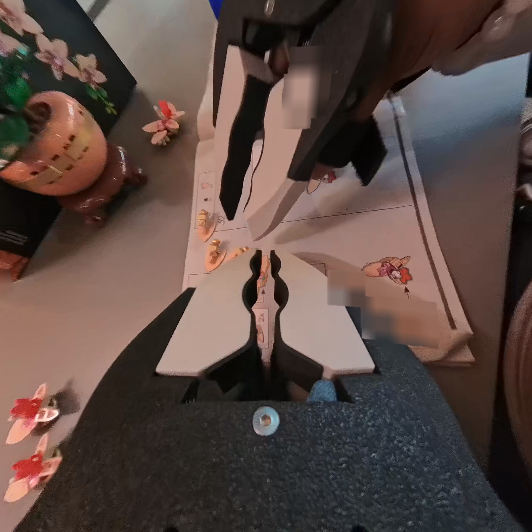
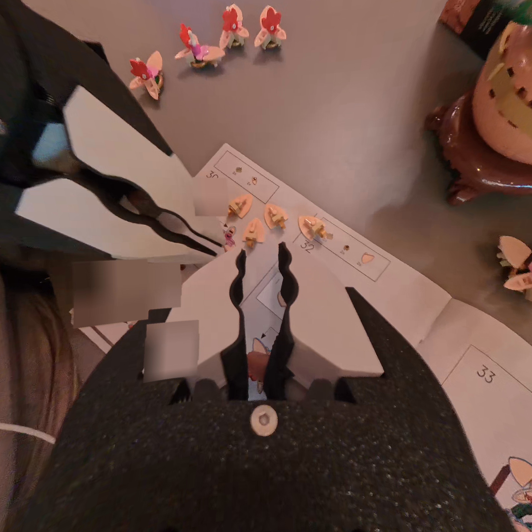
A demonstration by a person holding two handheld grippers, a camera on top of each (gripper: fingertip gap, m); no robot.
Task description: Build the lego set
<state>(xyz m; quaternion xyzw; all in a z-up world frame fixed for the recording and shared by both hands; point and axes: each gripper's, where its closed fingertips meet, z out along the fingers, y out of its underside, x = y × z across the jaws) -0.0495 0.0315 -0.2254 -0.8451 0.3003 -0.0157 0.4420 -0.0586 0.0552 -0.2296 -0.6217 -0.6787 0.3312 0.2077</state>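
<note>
Several tan petal pieces (image 2: 275, 216) with small yellow bricks on them lie on the open instruction booklet (image 2: 374, 288); they also show in the left wrist view (image 1: 214, 254). My right gripper (image 2: 262, 250) is open and empty, with its tips just short of the petals. It reaches in from the top of the left wrist view (image 1: 243, 223). My left gripper (image 1: 266, 254) is shut and empty, with its tips right beside the nearest petal piece (image 1: 239, 252). It enters the right wrist view from the left (image 2: 214, 249).
Several finished red-and-pink flowers (image 2: 198, 49) stand on the grey table beyond the booklet; two more show in the left wrist view (image 1: 26, 411). A pink pot on a brown stand (image 1: 57, 149) and the black set box (image 1: 72, 43) sit at the left. A partial flower (image 2: 515, 264) lies near the pot. My left and right fingertips are right by each other.
</note>
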